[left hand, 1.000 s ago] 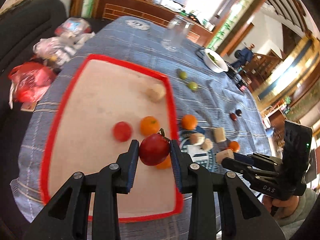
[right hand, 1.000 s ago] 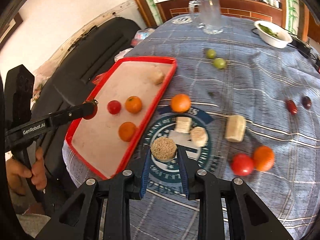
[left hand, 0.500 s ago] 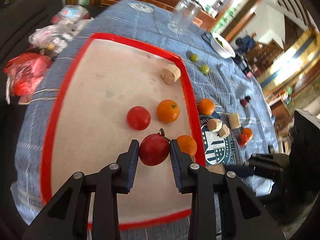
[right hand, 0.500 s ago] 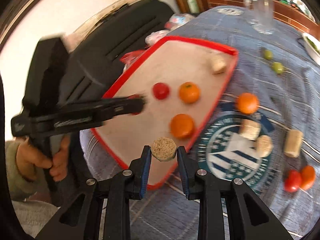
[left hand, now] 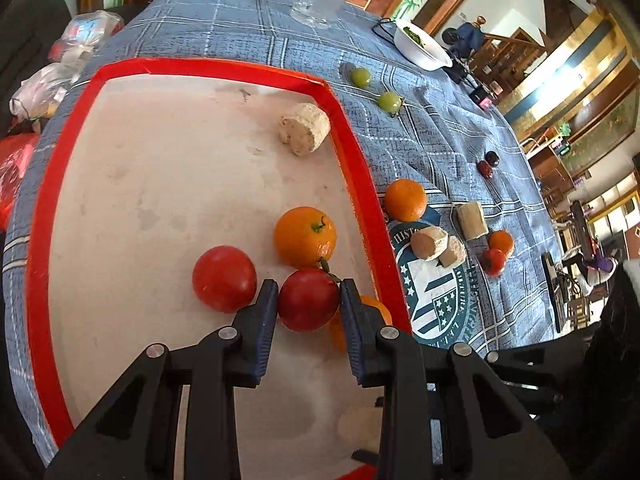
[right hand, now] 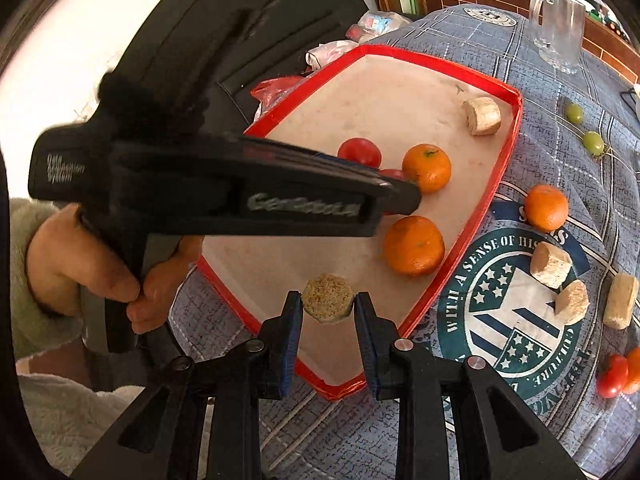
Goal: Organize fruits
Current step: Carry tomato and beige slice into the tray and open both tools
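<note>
On blue plaid tablecloth (left hand: pixel 256 40): red-rimmed tray (left hand: pixel 44 184), pale floor. Wood cabinets at far end, black sofa w/ plastic bags (left hand: pixel 60 64) at left.

Left gripper (left hand: pixel 309 300) clamped on red apple (left hand: pixel 308 300), low over near-right part of tray, between tomato (left hand: pixel 224 279) and orange (left hand: pixel 305 237); 2nd orange (right hand: pixel 414 245) half hidden behind right finger.

Right gripper (right hand: pixel 328 306) closed on grainy roll (right hand: pixel 328 304) over tray's near corner. Left tool body blocks much of tray in right view.

Off tray, right: orange (left hand: pixel 405 199), more rolls, grapes (left hand: pixel 360 77), glass mug (right hand: pixel 558 32), white bowl (left hand: pixel 420 46).
</note>
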A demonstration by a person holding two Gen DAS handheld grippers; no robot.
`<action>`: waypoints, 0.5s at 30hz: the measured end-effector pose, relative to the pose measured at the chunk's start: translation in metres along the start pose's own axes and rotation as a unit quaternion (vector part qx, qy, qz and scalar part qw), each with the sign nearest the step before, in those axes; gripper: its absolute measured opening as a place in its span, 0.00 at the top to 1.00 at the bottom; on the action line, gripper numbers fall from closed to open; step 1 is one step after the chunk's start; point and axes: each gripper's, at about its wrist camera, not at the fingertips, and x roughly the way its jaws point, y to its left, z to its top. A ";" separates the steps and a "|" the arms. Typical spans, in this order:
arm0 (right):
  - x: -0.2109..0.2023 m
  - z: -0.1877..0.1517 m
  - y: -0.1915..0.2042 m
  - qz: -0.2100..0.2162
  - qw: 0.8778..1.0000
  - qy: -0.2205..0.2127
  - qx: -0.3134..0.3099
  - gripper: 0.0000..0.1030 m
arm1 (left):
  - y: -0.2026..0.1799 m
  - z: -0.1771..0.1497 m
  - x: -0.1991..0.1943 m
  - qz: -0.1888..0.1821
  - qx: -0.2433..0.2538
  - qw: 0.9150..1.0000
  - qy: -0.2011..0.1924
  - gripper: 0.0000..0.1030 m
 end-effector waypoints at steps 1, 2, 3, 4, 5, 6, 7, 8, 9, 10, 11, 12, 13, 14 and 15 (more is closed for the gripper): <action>0.002 0.001 0.002 -0.003 1.000 0.001 -0.002 0.74 | 0.000 0.001 0.001 -0.001 0.003 1.000 0.001 0.72; 0.003 0.001 0.003 -0.004 1.000 0.002 -0.004 0.74 | -0.001 0.003 0.002 -0.003 0.006 1.000 0.002 0.72; 0.005 0.002 0.005 -0.006 1.000 0.004 -0.006 0.74 | -0.002 0.004 0.002 -0.003 0.011 1.000 0.002 0.72; 0.007 0.002 0.006 -0.008 1.000 0.005 -0.007 0.74 | -0.004 0.006 0.003 -0.002 0.016 1.000 0.002 0.72; 0.009 0.003 0.008 -0.011 1.000 0.006 -0.010 0.74 | -0.004 0.008 0.003 -0.003 0.019 1.000 0.002 0.72; 0.011 0.004 0.010 -0.013 1.000 0.006 -0.013 0.74 | -0.005 0.010 0.003 -0.003 0.020 1.000 0.002 0.72; 0.013 0.004 0.012 -0.016 1.000 0.007 -0.016 0.74 | -0.006 0.012 0.004 -0.003 0.020 1.000 0.001 0.72; 0.015 0.004 0.013 -0.018 1.000 0.008 -0.017 0.74 | -0.006 0.014 0.004 -0.004 0.021 1.000 0.000 0.72; 0.017 0.004 0.014 -0.018 1.000 0.011 -0.017 0.74 | -0.006 0.016 0.004 -0.006 0.020 1.000 0.000 0.72; 0.019 0.004 0.015 -0.019 1.000 0.012 -0.017 0.74 | -0.005 0.017 0.005 -0.008 0.020 1.000 0.000 0.72; 0.020 0.004 0.017 -0.020 1.000 0.010 -0.019 0.74 | -0.006 0.017 0.005 -0.008 0.020 1.000 0.001 0.72; 0.021 0.005 0.018 -0.021 1.000 0.010 -0.020 0.74 | -0.006 0.017 0.006 -0.009 0.021 1.000 0.002 0.72; 0.021 0.005 0.020 -0.023 0.999 0.010 -0.022 0.74 | -0.006 0.017 0.006 -0.010 0.023 1.000 0.003 0.72; 0.022 0.005 0.020 -0.023 0.999 0.009 -0.022 0.73 | -0.006 0.016 0.007 -0.012 0.024 1.000 0.004 0.72; 0.022 0.005 0.021 -0.022 0.999 0.011 -0.021 0.73 | -0.007 0.016 0.007 -0.012 0.025 1.000 0.004 0.72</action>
